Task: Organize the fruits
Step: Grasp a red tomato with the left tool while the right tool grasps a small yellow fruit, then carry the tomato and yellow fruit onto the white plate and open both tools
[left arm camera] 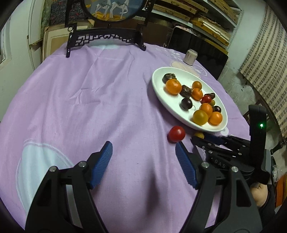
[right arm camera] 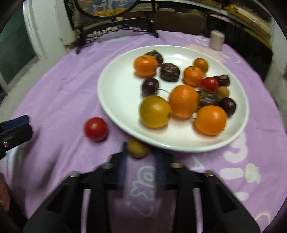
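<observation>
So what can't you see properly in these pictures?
- Small yellow fruit: in the left wrist view the right gripper covers most of it; in the right wrist view it is blurred, so a pinch is unclear.
- Round picture: cut off by the top edge in both views.
- Small cup: too small and blurry to read.

The right gripper jaws grip a small yellow fruit beside the white plate.

The letters "DAS" stand in pale print on the black body of the right tongs, seen from the left wrist view. Nothing else here is readable.
</observation>
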Available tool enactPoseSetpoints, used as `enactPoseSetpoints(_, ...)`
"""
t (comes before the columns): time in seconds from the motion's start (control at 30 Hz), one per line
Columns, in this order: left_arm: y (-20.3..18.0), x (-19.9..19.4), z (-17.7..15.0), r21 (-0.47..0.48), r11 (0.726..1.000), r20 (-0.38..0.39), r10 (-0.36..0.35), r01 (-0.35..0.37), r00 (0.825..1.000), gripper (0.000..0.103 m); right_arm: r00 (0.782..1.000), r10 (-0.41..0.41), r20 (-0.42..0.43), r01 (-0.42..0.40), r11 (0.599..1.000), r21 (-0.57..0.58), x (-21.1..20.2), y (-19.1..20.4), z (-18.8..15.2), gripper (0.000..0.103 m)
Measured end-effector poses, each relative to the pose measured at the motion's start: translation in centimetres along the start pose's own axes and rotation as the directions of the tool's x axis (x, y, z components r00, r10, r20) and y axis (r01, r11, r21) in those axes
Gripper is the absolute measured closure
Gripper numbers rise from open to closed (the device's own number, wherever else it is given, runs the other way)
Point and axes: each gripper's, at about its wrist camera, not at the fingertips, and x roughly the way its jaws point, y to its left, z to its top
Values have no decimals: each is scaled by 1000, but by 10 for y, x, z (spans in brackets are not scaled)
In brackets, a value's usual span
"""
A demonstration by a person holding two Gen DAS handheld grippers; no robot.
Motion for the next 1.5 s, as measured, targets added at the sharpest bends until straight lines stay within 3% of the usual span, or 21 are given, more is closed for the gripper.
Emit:
enactPoseSetpoints(0.17, -27, 7, 4, 78, 997, -11, -14, 15, 1000, 26, 999, 54, 7, -54, 998, 37, -24, -7, -16, 77)
enactPoseSetpoints(0.57, -82, 68, 10, 206, 978, -77, 52, -35, 996, 29, 996, 65, 67, -74, 988, 139, -65, -50, -47, 77)
enactPoseSetpoints(0.73, -81, 96, 10, 201, 979, -151, 53, -22, 987, 56, 994, 80, 71, -91, 983, 159, -62, -59, -49, 77)
enactPoseSetpoints(0.8, -83, 97, 9, 220, 975, -124, 64, -35, 990, 56, 993, 89, 71, -100, 982, 163, -60, -61, -49, 77)
enactPoseSetpoints(0.87, -83, 97, 9, 224, 973, -102, 82, -57, 991, 72, 993, 97, 72, -108, 981, 163, -60, -60, -50, 77)
enactPoseSetpoints(0.93, -77, 95, 10, 185, 983, -114, 37, -15, 993, 72, 992, 103, 79, -115, 980, 162, -62, -59, -50, 77)
enactPoseSetpoints(1.13, -78, 67, 2, 159, 987, -105, -8, 25, 994, 72, 991, 99, 90, -113, 978, 173, -64, -63, -50, 77)
enactPoseSetpoints(1.33, -97, 24, 10, 217, 973, -51, -63, 72, 997, 72, 990, 94, 106, -110, 982, 154, -67, -66, -37, 77)
enactPoseSetpoints(1.5, -103, 34, 53, 234, 972, -25, -8, 14, 1000, 72, 986, 58, 157, -77, 990, 122, -75, -69, -7, 77)
